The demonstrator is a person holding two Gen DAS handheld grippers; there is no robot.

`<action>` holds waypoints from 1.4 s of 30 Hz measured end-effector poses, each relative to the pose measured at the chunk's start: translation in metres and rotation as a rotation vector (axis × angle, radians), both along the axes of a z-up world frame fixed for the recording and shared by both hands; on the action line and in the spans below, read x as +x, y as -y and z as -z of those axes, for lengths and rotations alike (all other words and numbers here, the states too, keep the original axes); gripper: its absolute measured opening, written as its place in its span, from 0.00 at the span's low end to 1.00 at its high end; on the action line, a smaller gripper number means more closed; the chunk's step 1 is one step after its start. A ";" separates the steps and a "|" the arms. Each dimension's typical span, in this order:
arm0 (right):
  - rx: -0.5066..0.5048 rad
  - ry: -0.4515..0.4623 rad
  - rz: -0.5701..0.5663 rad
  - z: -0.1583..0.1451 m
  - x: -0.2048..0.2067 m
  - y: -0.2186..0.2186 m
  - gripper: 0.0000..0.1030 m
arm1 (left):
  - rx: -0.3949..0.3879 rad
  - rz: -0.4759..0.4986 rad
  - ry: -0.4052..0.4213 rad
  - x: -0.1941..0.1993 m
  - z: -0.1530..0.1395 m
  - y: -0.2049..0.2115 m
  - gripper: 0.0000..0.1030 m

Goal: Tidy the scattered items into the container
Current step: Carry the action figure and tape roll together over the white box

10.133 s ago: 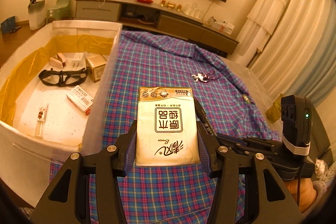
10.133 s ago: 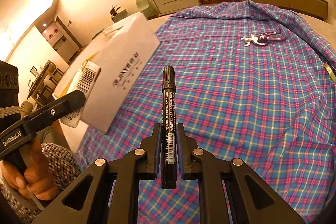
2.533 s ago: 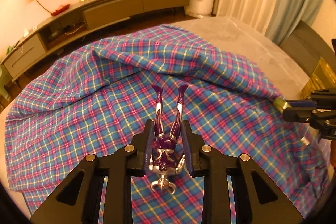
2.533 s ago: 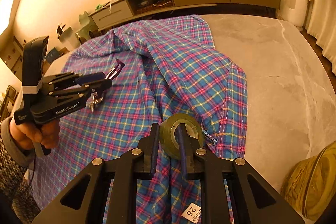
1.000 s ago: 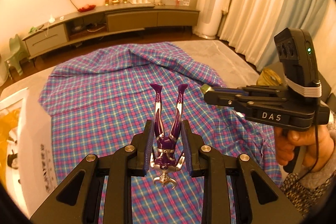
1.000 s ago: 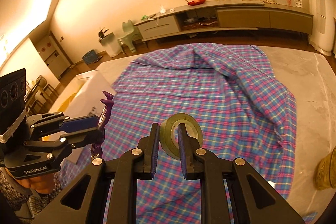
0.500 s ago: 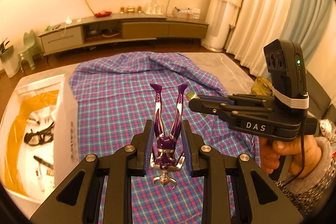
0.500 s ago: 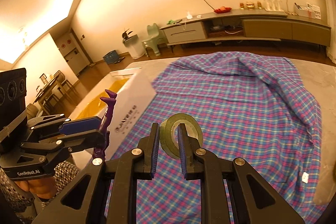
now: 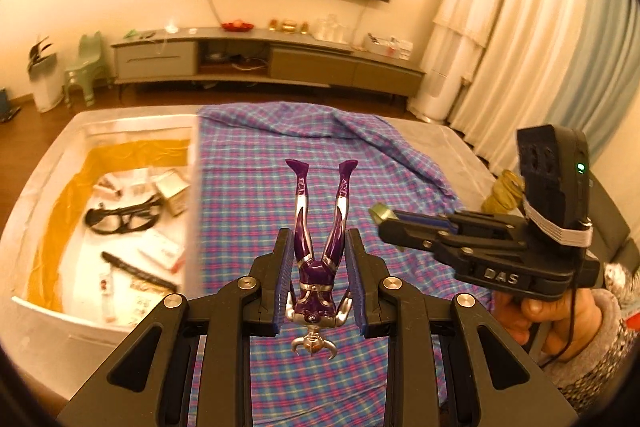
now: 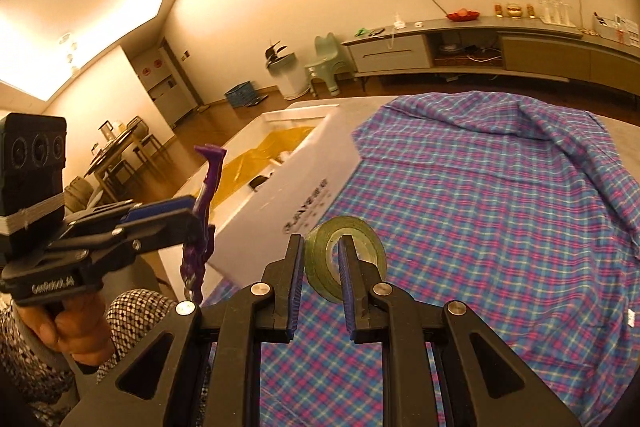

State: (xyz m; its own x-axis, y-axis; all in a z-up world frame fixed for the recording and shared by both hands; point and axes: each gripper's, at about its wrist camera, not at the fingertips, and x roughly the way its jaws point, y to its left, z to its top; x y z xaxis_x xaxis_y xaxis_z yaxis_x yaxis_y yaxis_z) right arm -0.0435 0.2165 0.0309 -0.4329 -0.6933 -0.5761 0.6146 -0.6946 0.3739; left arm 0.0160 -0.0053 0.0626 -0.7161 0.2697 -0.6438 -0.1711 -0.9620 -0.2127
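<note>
Left wrist view: the left hand-held gripper [image 9: 320, 283] clamps a purple figure [image 9: 320, 247] upside down. The right hand-held gripper [image 10: 320, 275] pinches a tape roll [image 10: 348, 259] beside the white box [image 10: 304, 187].

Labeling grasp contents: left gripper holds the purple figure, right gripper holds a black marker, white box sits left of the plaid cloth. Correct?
One error. The right gripper is shut on a green tape roll, not a black marker; the right wrist view shows it. The rest stands: the left gripper holds the purple figure, and the white box sits left of the plaid cloth.
</note>
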 end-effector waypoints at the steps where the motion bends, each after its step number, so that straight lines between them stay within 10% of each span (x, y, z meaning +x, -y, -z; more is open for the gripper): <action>1: 0.000 0.000 -0.008 -0.001 0.002 0.005 0.18 | 0.001 -0.014 0.001 0.000 0.000 0.007 0.26; 42: 0.057 -0.021 -0.266 -0.026 0.001 0.198 0.18 | -0.062 -0.253 0.014 -0.002 0.015 0.175 0.26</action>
